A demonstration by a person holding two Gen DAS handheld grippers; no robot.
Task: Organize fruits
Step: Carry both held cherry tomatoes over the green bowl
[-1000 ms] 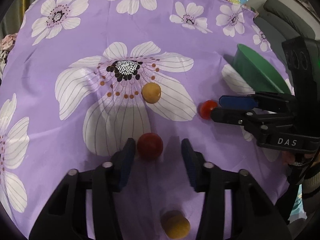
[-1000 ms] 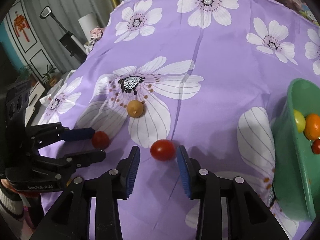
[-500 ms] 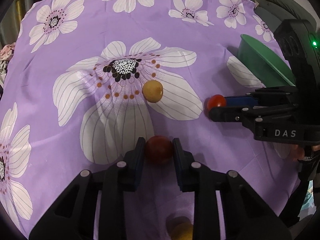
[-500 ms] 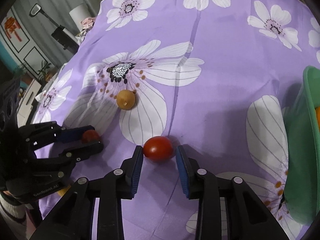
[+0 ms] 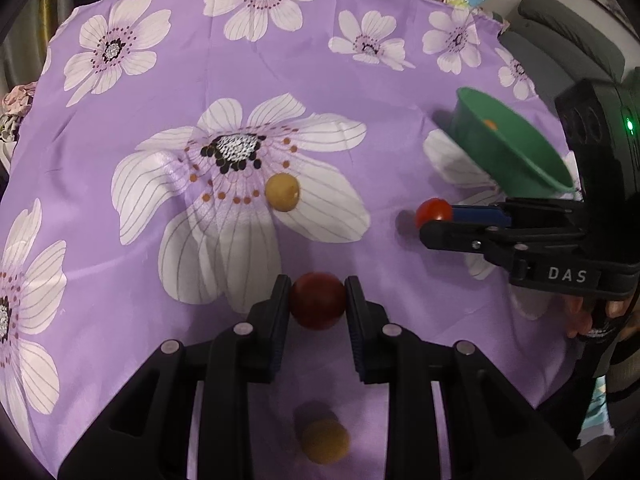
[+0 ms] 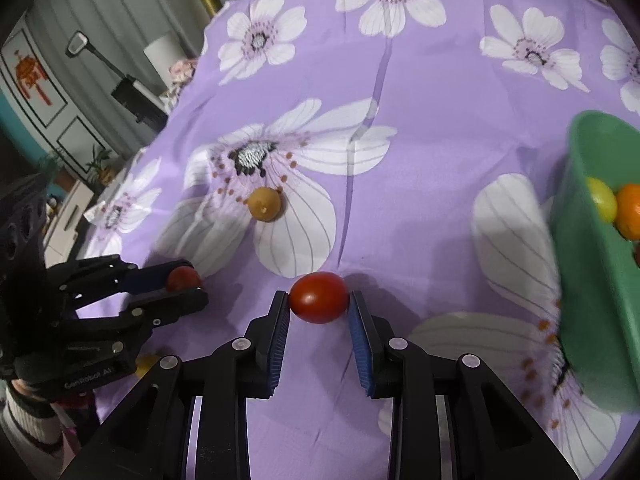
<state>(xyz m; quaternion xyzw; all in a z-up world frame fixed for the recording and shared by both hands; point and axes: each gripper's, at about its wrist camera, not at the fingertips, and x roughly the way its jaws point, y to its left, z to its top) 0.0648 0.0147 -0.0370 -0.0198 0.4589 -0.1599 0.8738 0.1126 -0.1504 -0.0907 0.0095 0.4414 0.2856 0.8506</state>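
Observation:
My left gripper (image 5: 318, 302) is shut on a dark red round fruit (image 5: 317, 300), a little above the purple flowered cloth (image 5: 192, 80). My right gripper (image 6: 319, 300) is shut on a bright red tomato (image 6: 319, 297). Each gripper shows in the other's view: the right one (image 5: 438, 220) at the right edge with its tomato (image 5: 433, 209), the left one (image 6: 186, 282) at the left with its dark red fruit (image 6: 182, 279). A green bowl (image 6: 588, 288) at the right holds a yellow fruit (image 6: 602, 199) and an orange one (image 6: 629, 210).
A tan round fruit (image 5: 282, 192) lies on the big white flower in the middle, also the tan fruit (image 6: 264, 203) in the right wrist view. Another tan fruit (image 5: 325, 440) lies on the cloth under my left gripper. A grey sofa (image 5: 568, 36) stands beyond the cloth.
Both grippers closed on their red fruits, which earlier lay loose between open fingers. Both have since shifted slightly, the left one lifting its fruit off the cloth.

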